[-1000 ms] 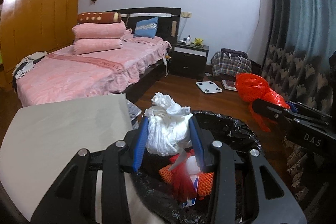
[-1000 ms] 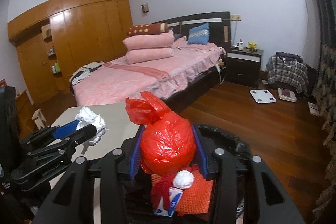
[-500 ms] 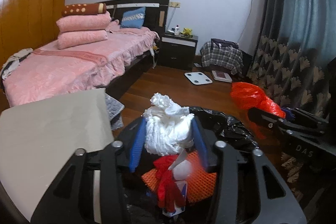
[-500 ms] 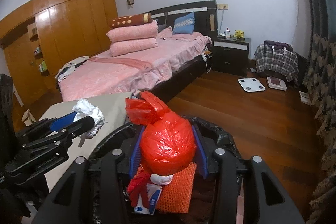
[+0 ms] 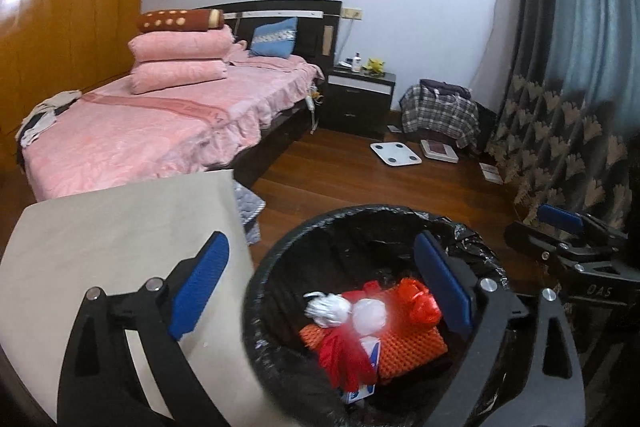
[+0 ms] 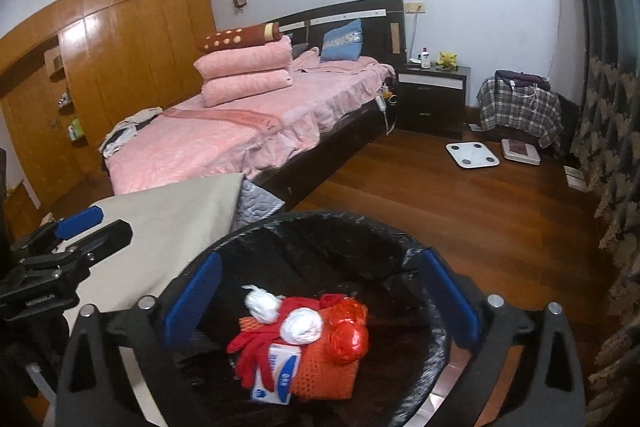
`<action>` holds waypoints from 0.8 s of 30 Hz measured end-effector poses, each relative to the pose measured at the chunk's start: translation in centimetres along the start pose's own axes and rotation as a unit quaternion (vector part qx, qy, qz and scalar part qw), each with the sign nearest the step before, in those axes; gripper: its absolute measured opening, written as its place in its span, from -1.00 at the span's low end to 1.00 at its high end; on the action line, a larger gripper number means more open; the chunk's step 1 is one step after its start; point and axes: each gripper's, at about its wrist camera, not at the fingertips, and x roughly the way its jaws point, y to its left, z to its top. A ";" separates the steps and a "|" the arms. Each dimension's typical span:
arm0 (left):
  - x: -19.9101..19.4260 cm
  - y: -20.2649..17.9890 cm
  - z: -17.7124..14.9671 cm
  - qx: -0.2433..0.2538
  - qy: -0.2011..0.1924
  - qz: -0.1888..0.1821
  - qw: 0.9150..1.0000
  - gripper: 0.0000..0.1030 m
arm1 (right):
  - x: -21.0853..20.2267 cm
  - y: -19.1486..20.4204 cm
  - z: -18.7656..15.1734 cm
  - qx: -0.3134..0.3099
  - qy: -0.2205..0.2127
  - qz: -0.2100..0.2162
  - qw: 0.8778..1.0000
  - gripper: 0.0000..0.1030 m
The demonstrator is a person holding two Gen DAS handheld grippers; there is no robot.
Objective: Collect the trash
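Observation:
A bin with a black liner (image 5: 360,213) (image 6: 320,218) stands just below both grippers. Inside it lie a white paper wad (image 5: 326,307) (image 6: 262,303), a knotted red bag (image 5: 420,305) (image 6: 348,333), an orange mesh piece (image 5: 412,347) (image 6: 328,371), a red glove (image 6: 256,343) and a blue-white packet (image 6: 280,367). My left gripper (image 5: 322,287) (image 6: 108,225) hangs over the bin's left rim, its jaws opening wide with nothing between them. My right gripper (image 6: 320,297) (image 5: 528,225) is over the bin's middle, its jaws also opening and holding nothing.
A beige table top (image 5: 120,227) (image 6: 180,211) adjoins the bin on the left. Behind are a pink bed (image 5: 140,135), a dark nightstand (image 5: 360,95), a plaid bag (image 5: 440,111), two scales (image 5: 396,153) on the wood floor, and a patterned curtain (image 5: 560,131) at right.
Both grippers have opened wide. The white wad has left the left gripper and the red bag has left the right gripper; both now lie in the bin.

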 end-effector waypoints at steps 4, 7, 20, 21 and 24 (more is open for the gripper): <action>-2.2 1.0 0.3 -0.008 -0.006 0.017 1.000 0.81 | -1.5 1.7 0.6 -0.006 -0.007 0.022 1.000 0.88; -4.0 1.6 0.0 -0.012 -0.011 0.030 0.999 0.81 | -2.9 3.4 1.0 -0.019 -0.015 0.033 0.999 0.88; -10.6 2.9 -1.8 -0.025 -0.025 0.064 0.997 0.82 | -6.6 8.5 0.4 -0.051 -0.014 0.059 0.997 0.88; -11.0 3.0 -2.0 -0.025 -0.026 0.066 0.997 0.82 | -6.7 8.7 0.2 -0.053 -0.015 0.057 0.997 0.88; -12.0 2.9 -2.5 -0.029 -0.027 0.072 0.997 0.82 | -6.9 9.0 -0.2 -0.058 -0.015 0.054 0.997 0.88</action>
